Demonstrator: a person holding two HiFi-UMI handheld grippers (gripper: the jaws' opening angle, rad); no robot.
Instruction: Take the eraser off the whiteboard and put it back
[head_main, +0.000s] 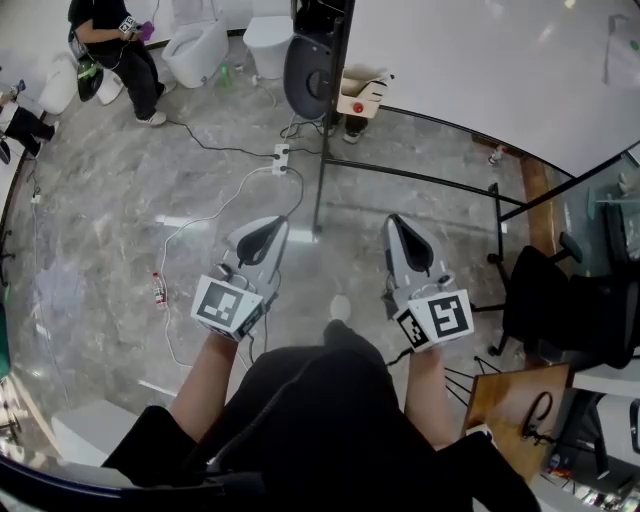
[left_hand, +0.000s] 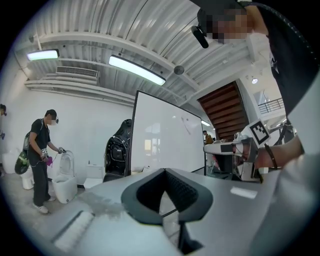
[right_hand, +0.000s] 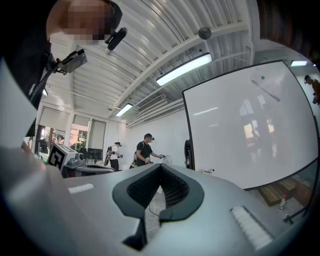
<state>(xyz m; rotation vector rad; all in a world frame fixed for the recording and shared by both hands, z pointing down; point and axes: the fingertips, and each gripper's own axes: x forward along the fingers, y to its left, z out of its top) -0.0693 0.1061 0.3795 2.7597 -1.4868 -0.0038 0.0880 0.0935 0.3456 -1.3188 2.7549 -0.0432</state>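
The whiteboard (head_main: 480, 60) stands ahead and to the right on a black frame; it also shows as a large white panel in the left gripper view (left_hand: 167, 135) and the right gripper view (right_hand: 250, 130). I cannot make out an eraser on it; only a small dark spot (right_hand: 262, 78) shows near its upper part. A small cardboard box (head_main: 360, 95) hangs by the board's lower left corner. My left gripper (head_main: 268, 225) (left_hand: 164, 171) and right gripper (head_main: 400, 222) (right_hand: 161, 166) are held level side by side, well short of the board. Both are shut with nothing between the jaws.
A black bag (head_main: 305, 60) leans at the board's left post. A power strip (head_main: 281, 158) with cables and a bottle (head_main: 159, 290) lie on the marble floor. A person (head_main: 115, 50) stands by white toilets at far left. A black chair (head_main: 560, 300) and a wooden desk (head_main: 520, 400) are at right.
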